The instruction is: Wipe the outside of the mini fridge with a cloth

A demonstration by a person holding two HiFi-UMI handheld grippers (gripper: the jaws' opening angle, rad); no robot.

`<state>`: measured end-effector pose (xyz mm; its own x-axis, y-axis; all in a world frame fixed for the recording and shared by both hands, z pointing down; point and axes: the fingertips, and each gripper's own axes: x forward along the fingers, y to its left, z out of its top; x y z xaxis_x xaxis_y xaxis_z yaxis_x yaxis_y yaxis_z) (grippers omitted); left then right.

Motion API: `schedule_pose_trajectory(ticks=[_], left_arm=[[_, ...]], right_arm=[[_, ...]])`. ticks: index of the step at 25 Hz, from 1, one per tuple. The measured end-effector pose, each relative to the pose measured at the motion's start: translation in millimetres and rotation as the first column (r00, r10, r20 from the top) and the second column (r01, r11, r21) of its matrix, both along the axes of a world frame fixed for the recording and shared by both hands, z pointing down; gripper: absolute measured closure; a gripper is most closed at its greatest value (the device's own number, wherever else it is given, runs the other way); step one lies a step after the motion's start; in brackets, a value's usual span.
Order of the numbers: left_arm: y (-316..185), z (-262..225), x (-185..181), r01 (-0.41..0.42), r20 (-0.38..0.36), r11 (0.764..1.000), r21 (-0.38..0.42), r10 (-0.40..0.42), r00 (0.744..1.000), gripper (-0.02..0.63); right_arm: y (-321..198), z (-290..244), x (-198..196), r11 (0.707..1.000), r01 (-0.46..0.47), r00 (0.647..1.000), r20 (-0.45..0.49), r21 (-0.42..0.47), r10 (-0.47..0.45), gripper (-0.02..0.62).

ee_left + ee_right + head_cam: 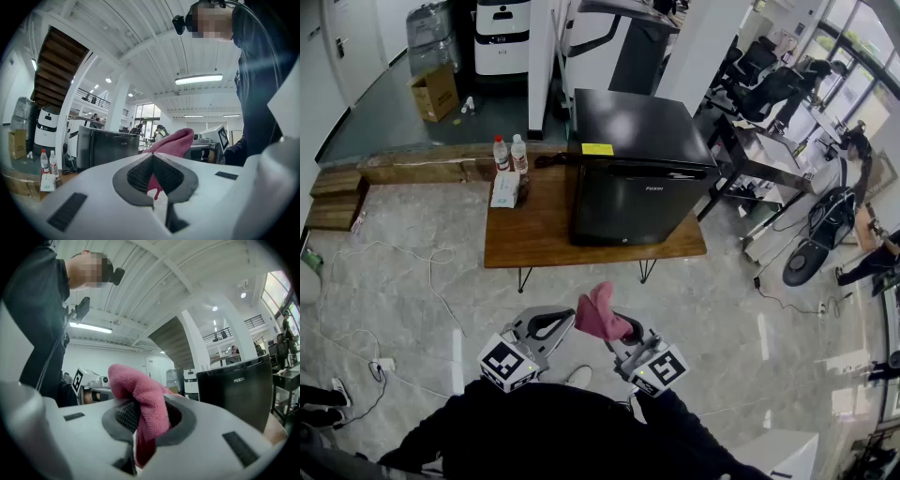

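Right now I have both tongs at the lower centre of the head view, tips turned toward each other with the pink cloth point(598, 314) bunched up between them. The right gripper point(143, 423) is clamped on the cloth: in its own view a thick fold sits between the pads and humps over the top. The left gripper point(152, 173) has its jaws drawn narrow, tips meeting, with a thin bit of the same cloth nipped between the pads and a thread dangling below. The black fridge point(637, 178) stands upright on the wooden table point(534, 239) in the upper middle of the head view, well apart from both tongs, door facing me. Two bottles point(508, 152) stand near the table's far left corner.
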<state>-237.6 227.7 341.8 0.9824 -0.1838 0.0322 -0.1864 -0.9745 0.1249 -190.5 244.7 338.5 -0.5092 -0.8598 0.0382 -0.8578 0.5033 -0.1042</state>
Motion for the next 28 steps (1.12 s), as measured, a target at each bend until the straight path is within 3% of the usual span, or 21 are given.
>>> schedule_pose_trajectory(ticks=[7, 13, 19, 28], left_arm=[[-9.0, 4.3, -28.6, -0.011, 0.007, 1.000, 0.003, 0.011, 1.000, 0.600], [-12.9, 7.5, -38.8, -0.003, 0.012, 1.000, 0.000, 0.003, 1.000, 0.600], [-17.7, 8.3, -38.1, 0.024, 0.012, 1.000, 0.005, -0.024, 1.000, 0.600], [-25.8, 3.3, -11.9, 0.069, 0.024, 0.997, 0.027, -0.070, 0.997, 0.600]], right_arm=[[-11.0, 3.3, -33.9, 1.000, -0.007, 1.000, 0.020, 0.005, 0.007, 0.535], [-13.5, 4.9, -39.6, 1.000, -0.017, 1.000, 0.020, -0.005, 0.017, 0.535], [-13.7, 2.6, -29.4, 0.999, -0.034, 0.997, 0.073, -0.002, 0.034, 0.532], [-18.9, 2.0, 7.7, 0.999, -0.037, 0.998, 0.060, 0.016, 0.036, 0.532]])
